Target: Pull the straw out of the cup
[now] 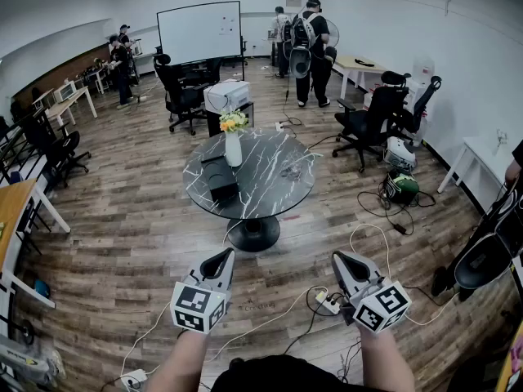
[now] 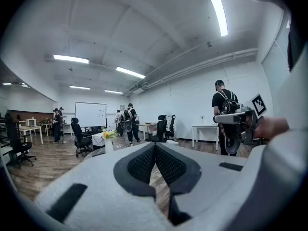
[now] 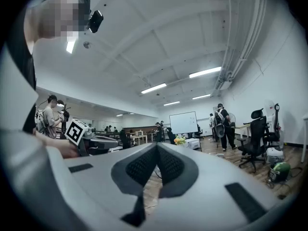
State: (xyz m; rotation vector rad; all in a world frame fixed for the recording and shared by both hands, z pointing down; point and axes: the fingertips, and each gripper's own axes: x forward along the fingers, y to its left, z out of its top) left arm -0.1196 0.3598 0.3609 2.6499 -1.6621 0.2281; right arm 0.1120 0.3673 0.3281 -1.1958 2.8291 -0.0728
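Observation:
My left gripper [image 1: 225,256] and right gripper [image 1: 339,257] are held side by side low in the head view, over the wooden floor, a good way short of the round black marble table [image 1: 270,198]. Both point level toward the table. In the left gripper view the jaws [image 2: 155,146] meet at the tip with nothing between them. The right gripper's jaws [image 3: 157,146] also stand shut and empty. A small clear thing [image 1: 292,169] sits on the table's right half; it is too small to make out a cup or straw.
On the table stand a white vase of yellow flowers [image 1: 234,141] and a black box [image 1: 219,180]. Cables and a power strip [image 1: 328,303] lie on the floor near me. Office chairs [image 1: 372,121], desks, a whiteboard [image 1: 199,31] and several people fill the room behind.

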